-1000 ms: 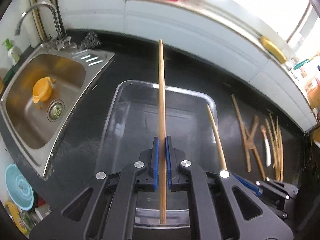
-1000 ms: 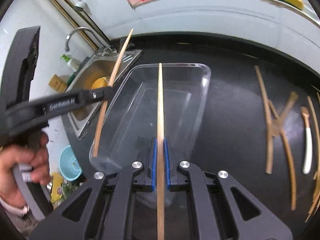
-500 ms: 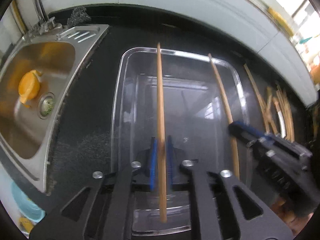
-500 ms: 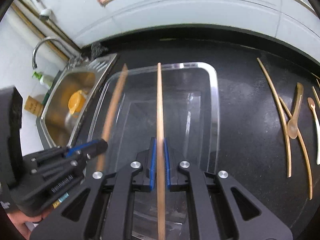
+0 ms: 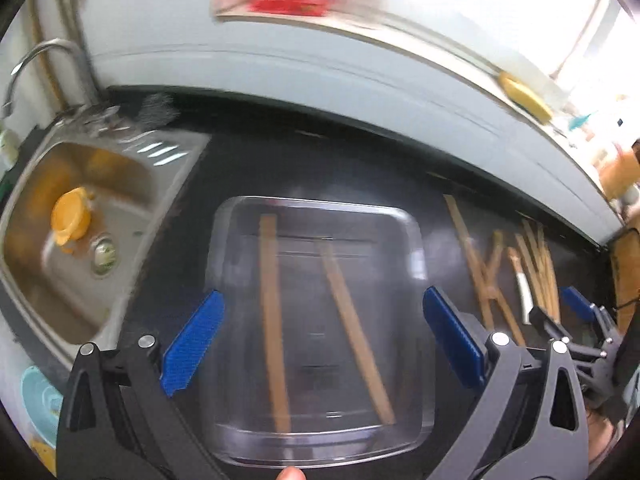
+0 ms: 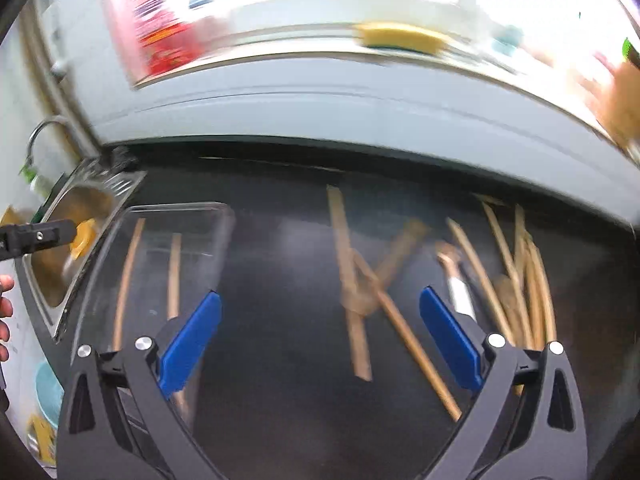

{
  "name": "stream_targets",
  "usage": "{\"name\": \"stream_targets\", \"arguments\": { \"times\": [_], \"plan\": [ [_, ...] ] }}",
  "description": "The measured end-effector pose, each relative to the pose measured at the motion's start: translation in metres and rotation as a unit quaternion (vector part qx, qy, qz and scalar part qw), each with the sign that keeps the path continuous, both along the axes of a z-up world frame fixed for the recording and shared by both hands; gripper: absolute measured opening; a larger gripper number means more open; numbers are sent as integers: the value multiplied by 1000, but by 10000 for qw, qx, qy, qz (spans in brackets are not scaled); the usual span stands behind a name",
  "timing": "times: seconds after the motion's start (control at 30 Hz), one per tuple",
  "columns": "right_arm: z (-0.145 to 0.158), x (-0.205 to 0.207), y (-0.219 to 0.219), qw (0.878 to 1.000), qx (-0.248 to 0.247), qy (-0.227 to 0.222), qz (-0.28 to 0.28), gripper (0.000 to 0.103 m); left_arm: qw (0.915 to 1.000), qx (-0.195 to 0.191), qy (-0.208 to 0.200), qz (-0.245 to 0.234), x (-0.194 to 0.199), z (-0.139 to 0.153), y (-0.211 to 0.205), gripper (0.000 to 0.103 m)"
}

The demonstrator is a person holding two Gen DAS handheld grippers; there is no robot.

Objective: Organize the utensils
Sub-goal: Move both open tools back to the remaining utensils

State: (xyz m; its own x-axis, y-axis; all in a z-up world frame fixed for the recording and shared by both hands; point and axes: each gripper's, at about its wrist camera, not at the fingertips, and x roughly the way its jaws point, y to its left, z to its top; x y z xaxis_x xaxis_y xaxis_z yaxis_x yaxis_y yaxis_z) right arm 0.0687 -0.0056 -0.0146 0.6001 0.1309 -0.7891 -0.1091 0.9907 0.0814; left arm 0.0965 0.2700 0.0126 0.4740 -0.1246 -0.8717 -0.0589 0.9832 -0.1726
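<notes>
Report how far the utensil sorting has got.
Done: two chopsticks lie inside the clear tray. In hand: nothing; the left gripper and the right gripper have their jaws opening, with nothing between the pads. Left: the pile of wooden utensils on the black counter beside the tray, including a white-handled piece.

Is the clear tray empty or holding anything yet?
Not empty. Two wooden chopsticks lie inside the clear tray; more utensils lie outside it on the counter.
</notes>
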Motion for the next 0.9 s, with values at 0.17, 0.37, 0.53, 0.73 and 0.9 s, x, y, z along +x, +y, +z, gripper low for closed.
{"name": "stream_targets", "arguments": {
  "times": [0.17,0.37,0.53,0.73,0.9],
  "plan": [
    [-16,-28,-90,9982,-23,274,-528,96,9985,-1,150,-532,6,-13,-94,97],
    [-28,-56,-198,9947,-27,487,-901,96,9971,141,557,-502,16,-57,-179,97],
    [-35,-65,-271,9930,78,582,-1023,96,9945,508,917,-76,27,-96,-214,97],
    [-40,-59,-307,9939,166,708,-831,96,9890,977,1108,-37,18,-126,-251,97],
    [-45,-50,-309,9945,208,769,-681,96,9854,1204,1201,29,18,-145,-252,98]
  ]
}}
